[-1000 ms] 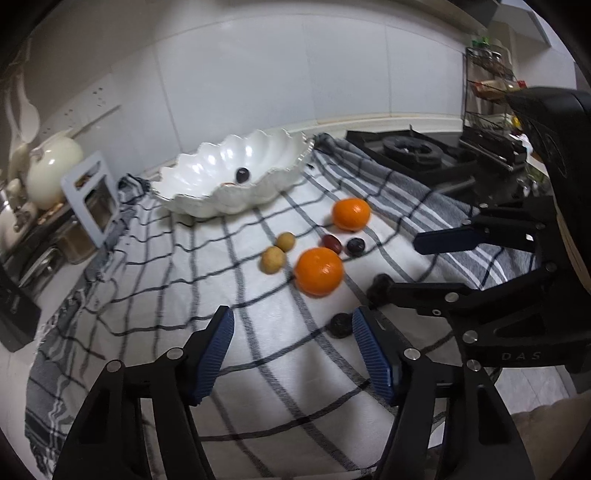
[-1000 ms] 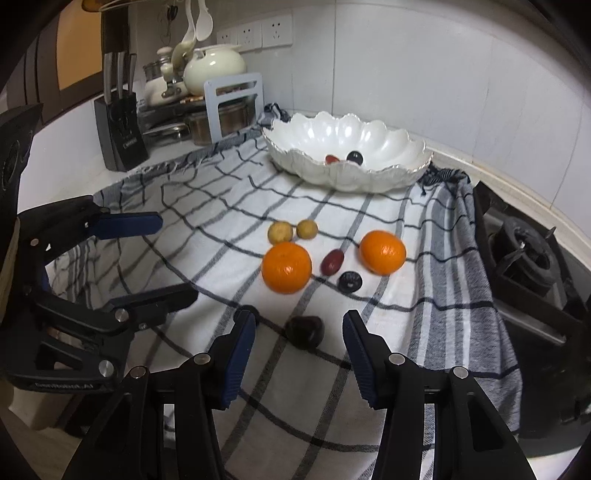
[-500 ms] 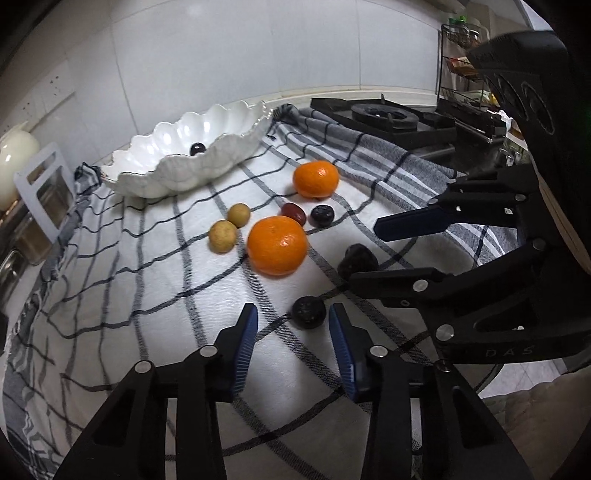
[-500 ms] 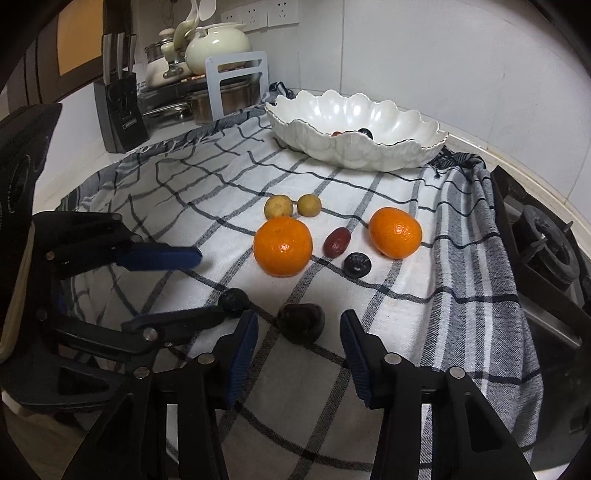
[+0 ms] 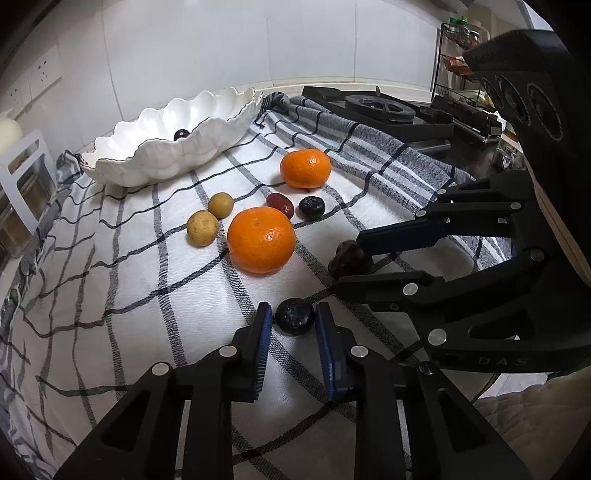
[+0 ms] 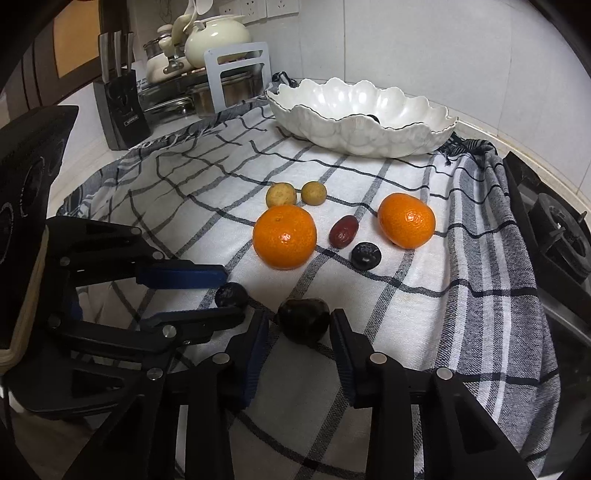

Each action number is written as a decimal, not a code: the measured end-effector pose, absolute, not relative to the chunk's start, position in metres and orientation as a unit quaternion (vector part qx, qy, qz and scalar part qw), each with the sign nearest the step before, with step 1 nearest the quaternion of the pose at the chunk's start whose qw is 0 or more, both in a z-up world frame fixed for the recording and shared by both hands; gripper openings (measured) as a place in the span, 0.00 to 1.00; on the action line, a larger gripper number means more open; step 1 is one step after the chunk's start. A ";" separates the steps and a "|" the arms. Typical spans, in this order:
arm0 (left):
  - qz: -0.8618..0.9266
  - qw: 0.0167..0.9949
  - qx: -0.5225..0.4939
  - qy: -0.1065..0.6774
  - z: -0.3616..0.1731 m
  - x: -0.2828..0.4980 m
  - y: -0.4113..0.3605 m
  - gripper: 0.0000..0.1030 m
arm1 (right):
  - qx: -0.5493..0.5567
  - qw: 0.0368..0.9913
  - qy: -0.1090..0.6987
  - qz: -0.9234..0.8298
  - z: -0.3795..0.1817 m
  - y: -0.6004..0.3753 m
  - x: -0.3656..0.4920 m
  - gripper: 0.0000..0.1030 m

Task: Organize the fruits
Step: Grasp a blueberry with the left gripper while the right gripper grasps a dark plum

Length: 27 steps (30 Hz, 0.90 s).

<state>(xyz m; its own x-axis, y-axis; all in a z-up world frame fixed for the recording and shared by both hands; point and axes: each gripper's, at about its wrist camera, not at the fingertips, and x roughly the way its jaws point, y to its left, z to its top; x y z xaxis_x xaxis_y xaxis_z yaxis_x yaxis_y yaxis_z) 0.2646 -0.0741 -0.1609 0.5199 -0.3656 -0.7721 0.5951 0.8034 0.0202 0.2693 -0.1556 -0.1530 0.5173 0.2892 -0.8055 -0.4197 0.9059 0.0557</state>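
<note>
orange mandarins [image 5: 260,239], white bowl [image 5: 162,162], checked cloth [image 5: 110,295]

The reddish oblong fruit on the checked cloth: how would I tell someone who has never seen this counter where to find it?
Start at the white scalloped bowl at the back of the checked cloth and come forward to the two oranges. The red date lies between them, beside a round dark fruit. It is the only long, glossy reddish-brown piece; everything around it is round and orange, tan or near-black.

Checked cloth [image 6: 406,295], black knife block [image 6: 122,114], cream teapot [image 6: 218,37], gas hob [image 5: 384,110], wall sockets [image 6: 255,7].
</note>
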 end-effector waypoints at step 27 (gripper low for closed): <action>-0.205 0.908 0.041 0.362 -0.112 0.268 -0.056 0.23 | -0.035 0.893 0.411 0.181 -0.121 -0.166 0.266 0.28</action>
<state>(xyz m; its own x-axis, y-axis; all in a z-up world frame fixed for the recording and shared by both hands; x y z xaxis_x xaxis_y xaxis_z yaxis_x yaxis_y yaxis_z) 0.2685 -0.0562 -0.1124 0.6535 -0.3424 -0.6750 0.4023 0.9125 -0.0734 0.2662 -0.1662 -0.1215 0.5968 0.2948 -0.7463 -0.3525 0.9318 0.0862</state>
